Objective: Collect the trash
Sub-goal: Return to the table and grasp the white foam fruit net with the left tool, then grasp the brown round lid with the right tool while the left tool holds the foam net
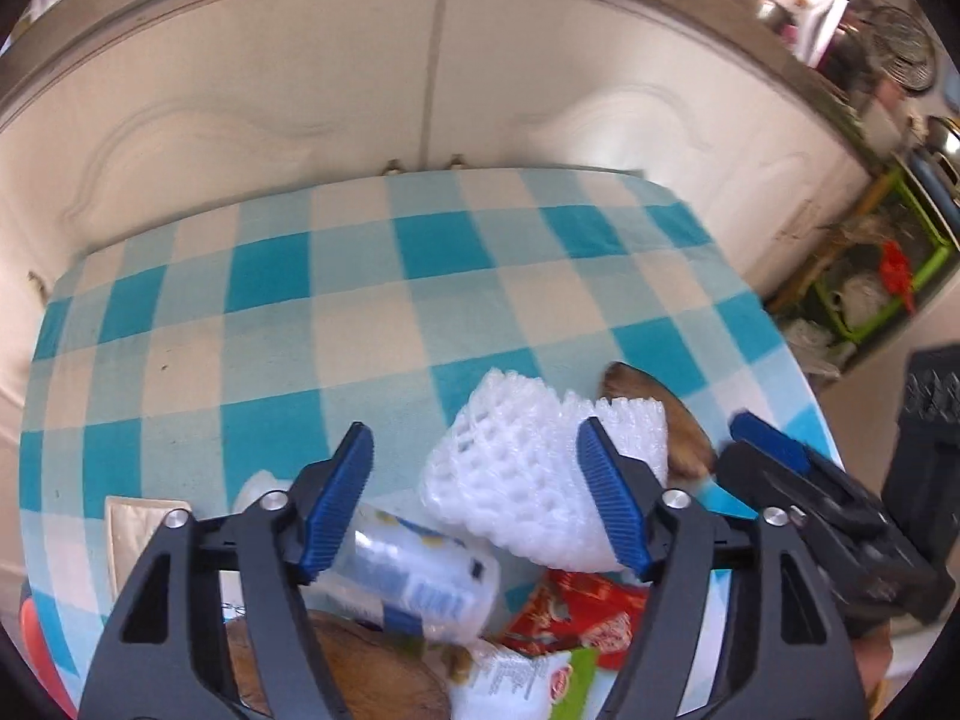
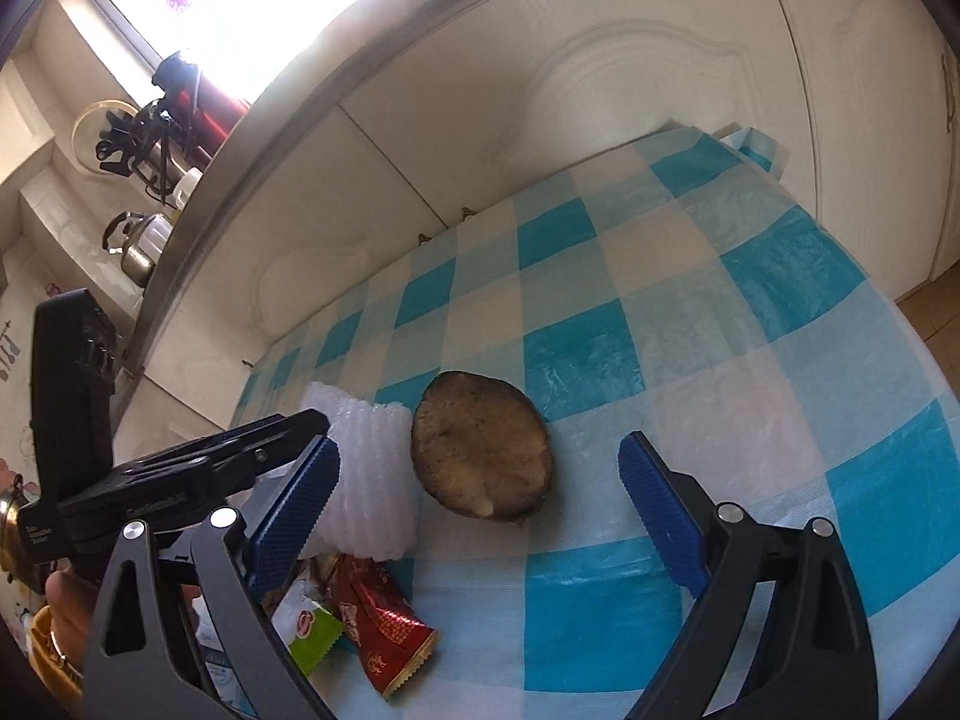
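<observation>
A pile of trash lies on the blue-and-white checked tablecloth (image 1: 360, 276). My left gripper (image 1: 477, 498) hangs open above it. A white foam net (image 1: 516, 474) rests against its right finger, and a clear wrapper with blue print (image 1: 414, 582) lies under its left finger. Below them are a red wrapper (image 1: 576, 612) and a green-and-white packet (image 1: 528, 678). My right gripper (image 2: 477, 510) is open around a brown half shell (image 2: 480, 450) without touching it. In the right wrist view the foam net (image 2: 372, 480), red wrapper (image 2: 384, 630) and green packet (image 2: 312, 630) lie to its left.
White cabinet doors (image 1: 336, 90) under a steel counter edge stand behind the table. A green rack (image 1: 882, 276) with bags is at the right. Another brown shell (image 1: 360, 678) and a pale sachet (image 1: 138, 522) lie near the front. A hand (image 2: 66, 600) holds the left gripper.
</observation>
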Demonstrator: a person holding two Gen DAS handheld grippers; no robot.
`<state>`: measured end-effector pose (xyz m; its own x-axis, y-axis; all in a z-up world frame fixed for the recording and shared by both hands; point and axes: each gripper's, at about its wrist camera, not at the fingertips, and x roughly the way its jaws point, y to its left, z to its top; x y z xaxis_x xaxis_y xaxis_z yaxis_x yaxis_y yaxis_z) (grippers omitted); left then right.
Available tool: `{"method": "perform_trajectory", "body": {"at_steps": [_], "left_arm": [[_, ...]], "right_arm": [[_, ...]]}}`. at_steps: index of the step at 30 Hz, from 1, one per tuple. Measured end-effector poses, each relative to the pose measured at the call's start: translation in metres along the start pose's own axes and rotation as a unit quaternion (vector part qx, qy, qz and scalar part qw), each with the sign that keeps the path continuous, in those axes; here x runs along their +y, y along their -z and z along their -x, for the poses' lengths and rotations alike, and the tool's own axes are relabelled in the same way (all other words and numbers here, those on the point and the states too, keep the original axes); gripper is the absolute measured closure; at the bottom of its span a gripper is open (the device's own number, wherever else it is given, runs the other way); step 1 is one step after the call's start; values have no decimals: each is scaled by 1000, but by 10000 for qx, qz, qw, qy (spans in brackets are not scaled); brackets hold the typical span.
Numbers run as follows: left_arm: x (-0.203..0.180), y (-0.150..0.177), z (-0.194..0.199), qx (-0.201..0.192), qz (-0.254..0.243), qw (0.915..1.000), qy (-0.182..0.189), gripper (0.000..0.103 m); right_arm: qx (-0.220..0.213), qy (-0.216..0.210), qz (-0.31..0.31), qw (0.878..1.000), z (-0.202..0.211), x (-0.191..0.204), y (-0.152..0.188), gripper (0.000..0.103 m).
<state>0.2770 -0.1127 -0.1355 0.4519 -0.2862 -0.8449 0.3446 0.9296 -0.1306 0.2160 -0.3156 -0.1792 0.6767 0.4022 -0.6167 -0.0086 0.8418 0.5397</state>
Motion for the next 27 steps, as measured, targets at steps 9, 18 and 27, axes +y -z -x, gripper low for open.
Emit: {"method": "perform_trajectory", "body": {"at_steps": [9,18,27], "left_arm": [[-14,6,5,-203,-569,9973,425,19],[-19,10,2,-223,-574,9980,156,72],[16,15,55,-805,316,9962,126,76]], "right_arm": [[4,358,140,9993,0,-3,-2,10],[-14,421,207,9989,1,-4,-2,10],[325,643,725,9948,-13,13,-1,10]]}}
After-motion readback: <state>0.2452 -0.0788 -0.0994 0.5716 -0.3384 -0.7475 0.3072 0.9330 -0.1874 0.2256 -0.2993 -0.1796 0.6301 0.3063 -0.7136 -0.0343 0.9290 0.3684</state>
